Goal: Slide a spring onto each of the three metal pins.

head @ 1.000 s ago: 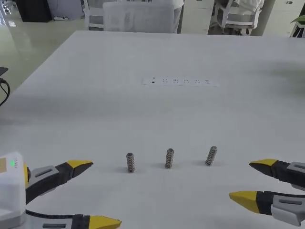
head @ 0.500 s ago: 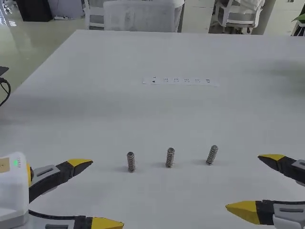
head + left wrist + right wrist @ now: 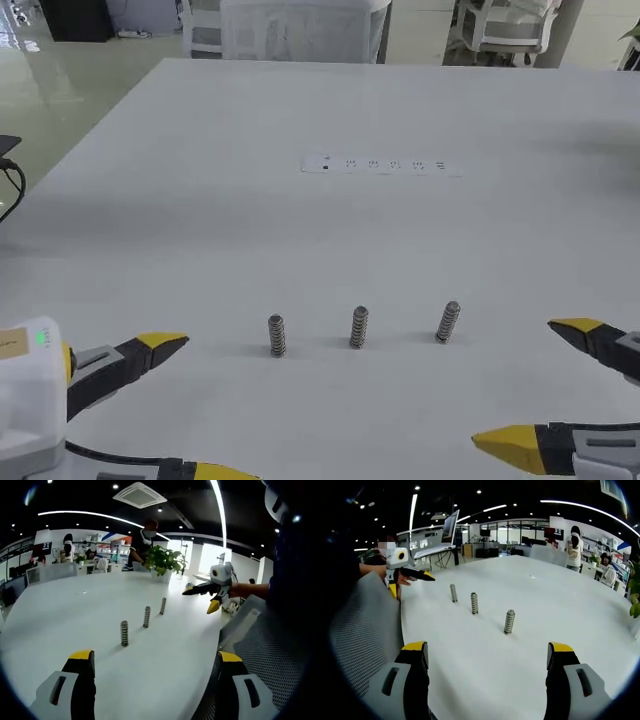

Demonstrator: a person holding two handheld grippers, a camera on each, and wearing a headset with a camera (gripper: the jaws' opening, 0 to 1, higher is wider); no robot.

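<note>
Three springs (image 3: 359, 327) stand in a row on the white desk (image 3: 330, 230), the right one tilted a little toward 1 o'clock. The left gripper (image 3: 205, 408) is at 8 o'clock from them and the right gripper (image 3: 512, 381) at 4 o'clock. Both have their fingers wide open and hold nothing. A socket strip (image 3: 380, 165) lies at 12 o'clock, well apart.
</note>
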